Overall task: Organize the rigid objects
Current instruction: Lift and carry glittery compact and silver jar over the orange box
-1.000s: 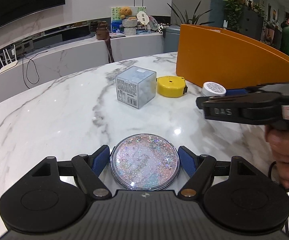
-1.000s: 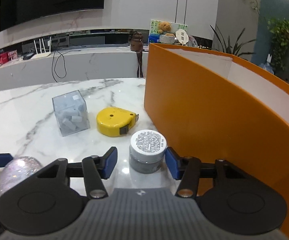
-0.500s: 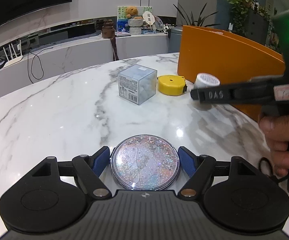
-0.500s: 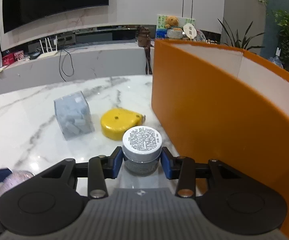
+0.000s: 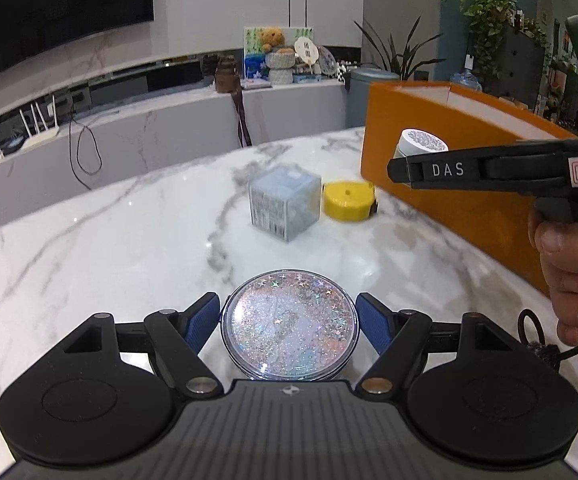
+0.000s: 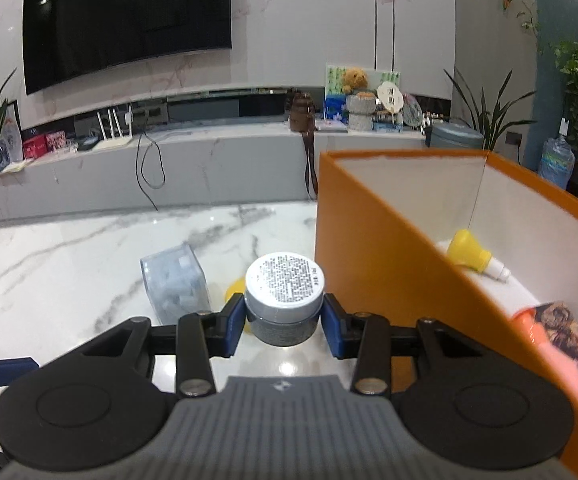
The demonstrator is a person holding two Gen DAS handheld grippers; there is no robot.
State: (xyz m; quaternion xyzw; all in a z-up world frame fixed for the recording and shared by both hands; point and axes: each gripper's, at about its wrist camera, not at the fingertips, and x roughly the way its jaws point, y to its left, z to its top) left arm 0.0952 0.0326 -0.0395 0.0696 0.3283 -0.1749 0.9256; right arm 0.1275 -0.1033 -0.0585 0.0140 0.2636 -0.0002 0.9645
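Jars in both grips: our right hand-held gripper [image 6: 284, 326] clamps a grey jar [image 6: 284, 298], the left hand-held gripper [image 5: 289, 326] a glitter case [image 5: 289, 326]; clear cube [image 5: 283, 206] and tape measure [image 5: 349, 202] await the orange box [image 6: 389, 264].

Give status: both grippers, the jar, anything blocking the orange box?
Right gripper shut on small grey jar, lifted beside orange box. Left gripper shut on glitter disc. Box wall between jar and inside; bottle already there.

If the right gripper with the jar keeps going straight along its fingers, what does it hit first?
Probably the yellow tape measure on the marble table, just beyond the small jar held in the right gripper. The orange box wall lies close to the right; depth is uncertain.
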